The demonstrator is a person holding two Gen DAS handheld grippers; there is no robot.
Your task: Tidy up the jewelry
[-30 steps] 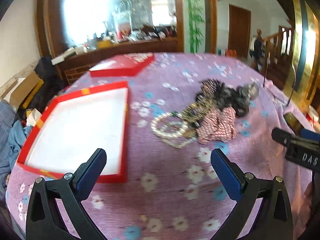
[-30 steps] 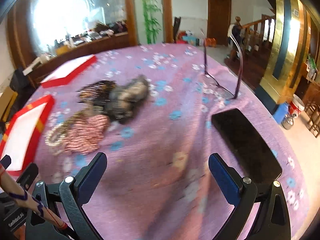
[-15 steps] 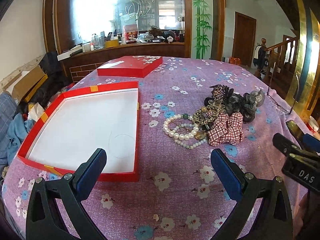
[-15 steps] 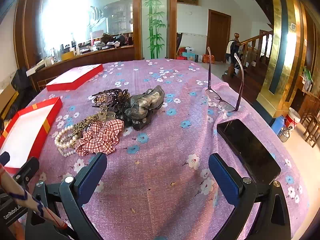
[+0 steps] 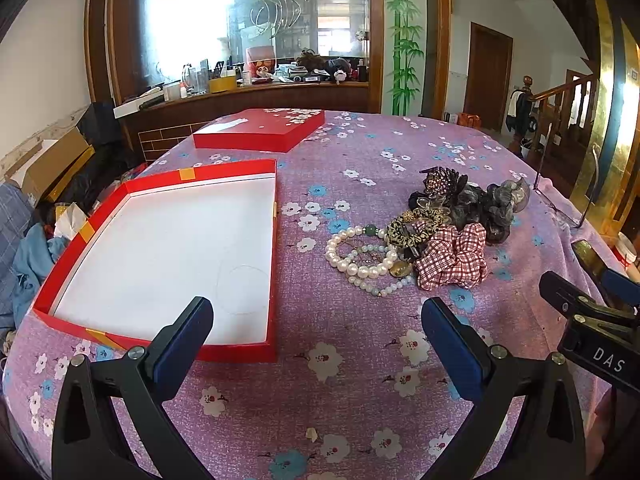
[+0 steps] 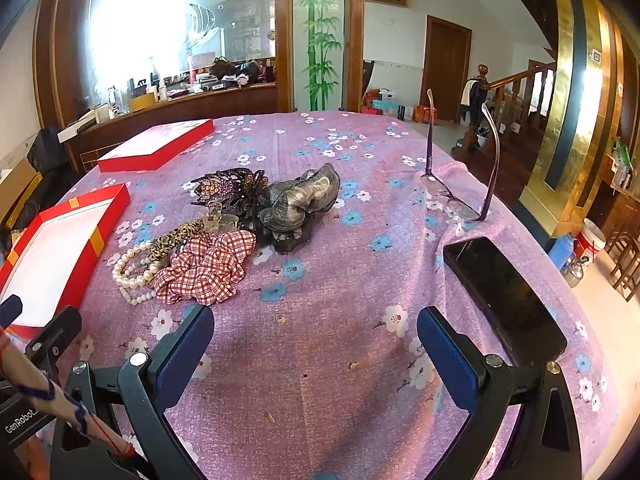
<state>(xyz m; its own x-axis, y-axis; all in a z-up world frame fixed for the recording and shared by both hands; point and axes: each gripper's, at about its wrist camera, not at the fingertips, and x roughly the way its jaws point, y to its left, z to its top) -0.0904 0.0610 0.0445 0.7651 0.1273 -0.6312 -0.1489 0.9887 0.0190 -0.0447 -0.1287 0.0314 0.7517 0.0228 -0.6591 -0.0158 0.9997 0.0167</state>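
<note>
Both my left gripper (image 5: 318, 322) and right gripper (image 6: 316, 332) gape empty; grabbing the white pearl bead strands (image 5: 360, 258), mid-frame, I risk snagging the red checked fabric scrunchie (image 5: 452, 258)

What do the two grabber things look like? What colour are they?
Both look alike. The left gripper and the right gripper each have two black plastic arms with silver screws, tipped with dark blue ribbed pads. One body carries white letters "DAS", the other "GenRobot".
</note>
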